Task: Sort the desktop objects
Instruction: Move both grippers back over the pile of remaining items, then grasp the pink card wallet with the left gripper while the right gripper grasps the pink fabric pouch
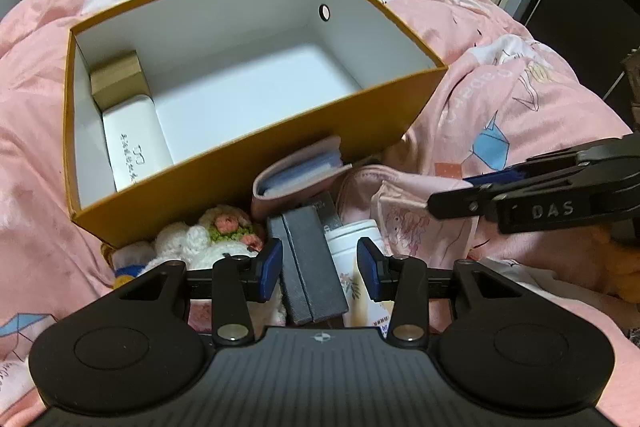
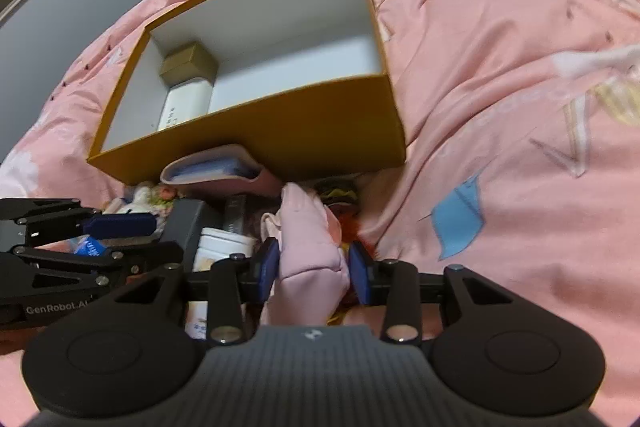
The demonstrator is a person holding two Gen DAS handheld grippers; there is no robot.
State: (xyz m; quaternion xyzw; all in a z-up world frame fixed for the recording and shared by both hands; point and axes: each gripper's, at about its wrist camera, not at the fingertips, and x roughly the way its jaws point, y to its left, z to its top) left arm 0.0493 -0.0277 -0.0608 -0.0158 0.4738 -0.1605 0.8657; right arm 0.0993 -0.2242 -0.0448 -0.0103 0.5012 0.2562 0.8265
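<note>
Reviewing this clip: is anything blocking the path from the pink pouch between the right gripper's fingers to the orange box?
Only the box's own near wall: the pink pouch, between the right gripper's fingers, sits below its rim. The pink wallet leans against that wall. The box interior is mostly open floor.

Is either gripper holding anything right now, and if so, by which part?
The left gripper is open around a dark box, not gripping. The right gripper straddles a pink pouch near its end; grip unclear.
</note>
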